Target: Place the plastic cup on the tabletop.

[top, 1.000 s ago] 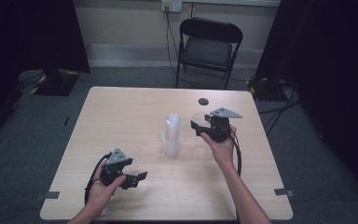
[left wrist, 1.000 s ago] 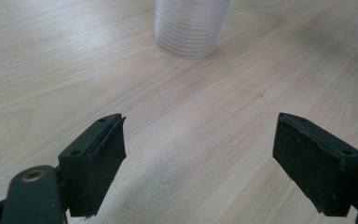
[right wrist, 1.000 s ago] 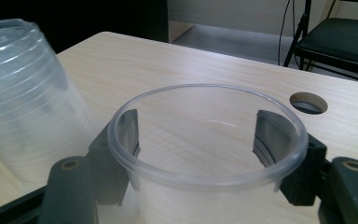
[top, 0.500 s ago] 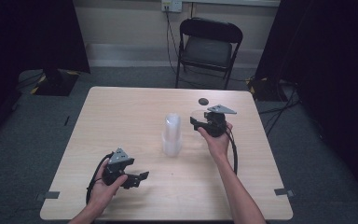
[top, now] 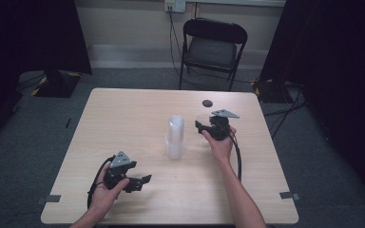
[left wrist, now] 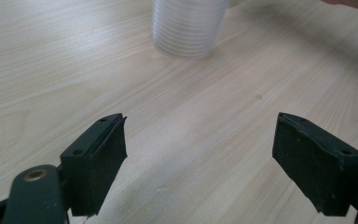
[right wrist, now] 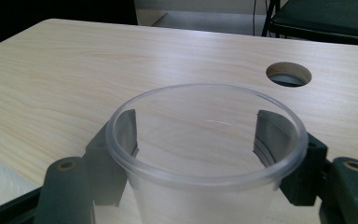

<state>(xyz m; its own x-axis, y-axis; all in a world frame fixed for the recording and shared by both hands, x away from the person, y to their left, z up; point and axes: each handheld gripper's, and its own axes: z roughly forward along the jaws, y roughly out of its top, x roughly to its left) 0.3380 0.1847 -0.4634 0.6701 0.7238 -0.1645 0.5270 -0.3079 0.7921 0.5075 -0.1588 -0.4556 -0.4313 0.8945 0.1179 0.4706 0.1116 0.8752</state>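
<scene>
Clear cup (right wrist: 205,154) sits gripped between right claw (right wrist: 200,140); left claw (left wrist: 214,163) gapes empty.

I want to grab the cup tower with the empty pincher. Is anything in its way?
Nothing visible. Only bare table lies between the open left gripper and the stack of clear cups; the right gripper with its single cup is off to the side.

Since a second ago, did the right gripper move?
Yes. The right gripper, shut on a cup, went toward the table's far edge, closer to the hole.
</scene>
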